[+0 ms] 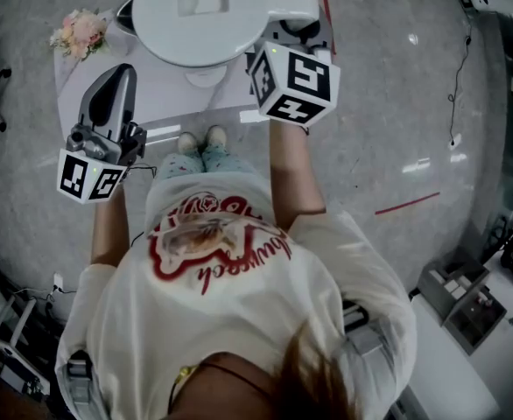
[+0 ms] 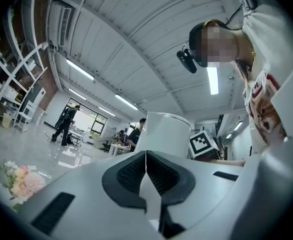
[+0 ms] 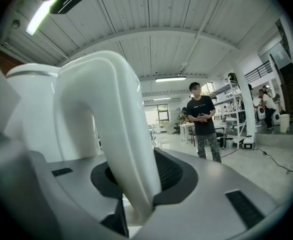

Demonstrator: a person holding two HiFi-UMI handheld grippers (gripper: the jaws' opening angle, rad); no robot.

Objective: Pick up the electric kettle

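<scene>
Above table (image 1: 165, 94), right hand-held gripper (image 3: 136, 194) pinches white kettle's (image 1: 206, 11) arched handle (image 3: 119, 129); left hand-held gripper (image 2: 146, 176) closed.

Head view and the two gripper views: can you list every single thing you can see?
electric kettle: one, white, top of the head view, its handle in the right gripper
flowers: one bunch, pink and cream, on the table's left corner
table: one, white, under the kettle
floor: grey and shiny with red lines, all around
bystander: one, black shirt, standing far off in the right gripper view
shoes: two, pale, by the table's edge
shirt: one, white with a red print, on the person
left gripper: one, grey, jaws together, nothing in them
right gripper: one, grey, jaws closed on the kettle's handle
</scene>
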